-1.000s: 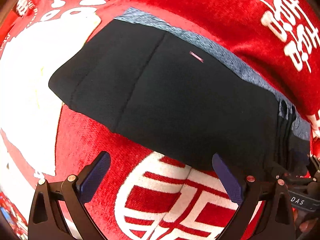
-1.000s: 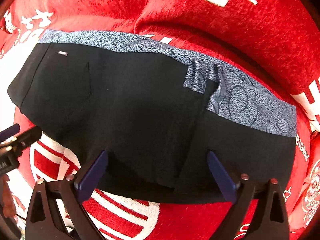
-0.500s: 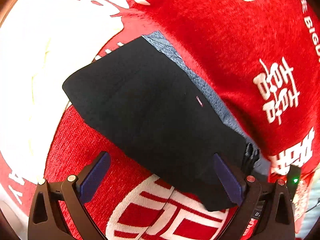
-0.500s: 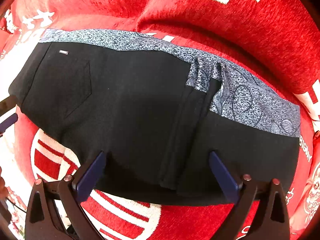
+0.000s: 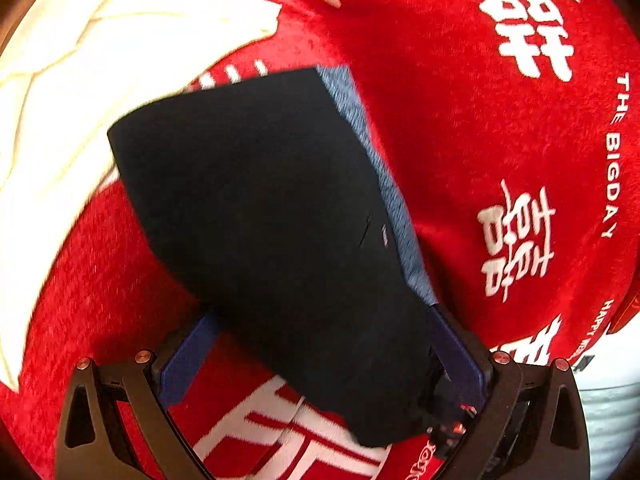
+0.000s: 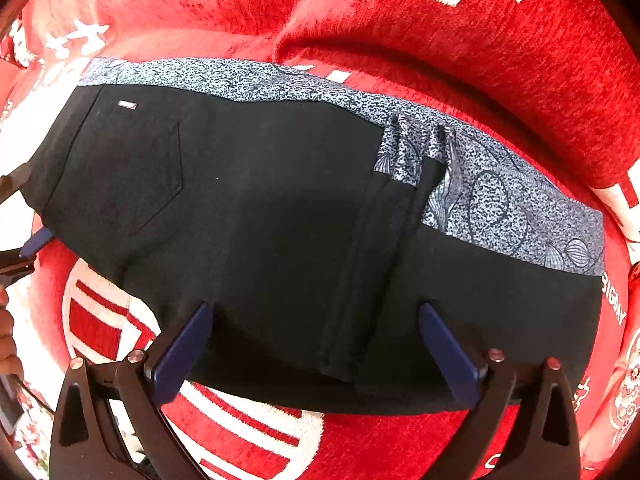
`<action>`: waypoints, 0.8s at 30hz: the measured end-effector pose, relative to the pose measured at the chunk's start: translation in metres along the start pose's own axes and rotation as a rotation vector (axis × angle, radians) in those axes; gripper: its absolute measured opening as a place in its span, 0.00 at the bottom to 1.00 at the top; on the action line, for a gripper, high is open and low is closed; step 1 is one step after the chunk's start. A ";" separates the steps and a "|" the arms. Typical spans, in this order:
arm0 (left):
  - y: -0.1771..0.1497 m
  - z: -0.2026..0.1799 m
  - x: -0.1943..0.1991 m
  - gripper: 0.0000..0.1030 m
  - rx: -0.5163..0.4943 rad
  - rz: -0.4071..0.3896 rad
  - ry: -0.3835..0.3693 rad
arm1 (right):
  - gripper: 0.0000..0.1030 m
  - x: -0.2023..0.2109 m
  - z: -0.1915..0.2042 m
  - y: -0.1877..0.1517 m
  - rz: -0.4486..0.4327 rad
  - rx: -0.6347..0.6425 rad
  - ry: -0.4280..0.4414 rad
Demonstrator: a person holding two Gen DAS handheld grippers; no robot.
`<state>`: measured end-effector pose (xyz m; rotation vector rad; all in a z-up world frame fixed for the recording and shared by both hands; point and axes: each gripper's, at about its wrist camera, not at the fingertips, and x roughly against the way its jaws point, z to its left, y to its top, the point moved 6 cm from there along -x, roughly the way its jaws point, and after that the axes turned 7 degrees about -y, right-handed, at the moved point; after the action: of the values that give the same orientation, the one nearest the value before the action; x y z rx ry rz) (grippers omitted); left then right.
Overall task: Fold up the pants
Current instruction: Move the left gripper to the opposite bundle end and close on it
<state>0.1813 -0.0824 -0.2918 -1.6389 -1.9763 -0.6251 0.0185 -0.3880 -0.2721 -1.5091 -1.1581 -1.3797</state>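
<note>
The black pants [image 6: 256, 216] lie folded on a red blanket [image 6: 480, 64], with a blue-grey patterned lining strip [image 6: 500, 208] along their far edge and a back pocket at the left. My right gripper [image 6: 312, 340] is open, its blue pads [image 6: 180, 352] over the near edge of the fold. In the left wrist view the pants [image 5: 272, 216] run from the gripper up to the left. My left gripper [image 5: 324, 356] is open, its fingers straddling the end of the pants. The left gripper's tip also shows at the left edge of the right wrist view [image 6: 28, 240].
The red blanket [image 5: 460, 128] with white characters covers the surface. A large white patch [image 5: 60, 92] of the print lies at the left. A raised red fold [image 6: 440, 40] sits behind the pants. A white surface [image 5: 612, 392] shows at the right edge.
My left gripper has swung round toward the end of the pants, which now lie between its fingers. My right gripper has moved slightly closer to the near edge.
</note>
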 end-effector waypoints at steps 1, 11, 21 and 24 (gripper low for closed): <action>0.003 -0.001 0.000 0.99 -0.009 -0.004 0.007 | 1.00 0.000 0.000 0.000 -0.002 0.004 -0.001; 0.026 -0.010 -0.019 0.99 -0.029 -0.039 0.075 | 1.00 -0.003 0.004 0.002 -0.004 0.015 -0.012; 0.023 -0.027 -0.026 0.38 -0.220 -0.078 0.480 | 1.00 0.020 -0.003 0.011 -0.026 -0.021 0.028; 0.010 -0.050 -0.024 0.33 -0.442 -0.094 0.590 | 0.94 0.036 -0.006 0.024 -0.035 -0.039 0.097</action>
<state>0.1990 -0.1308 -0.2677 -1.3649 -1.5461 -1.4736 0.0392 -0.3961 -0.2344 -1.4384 -1.1077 -1.4901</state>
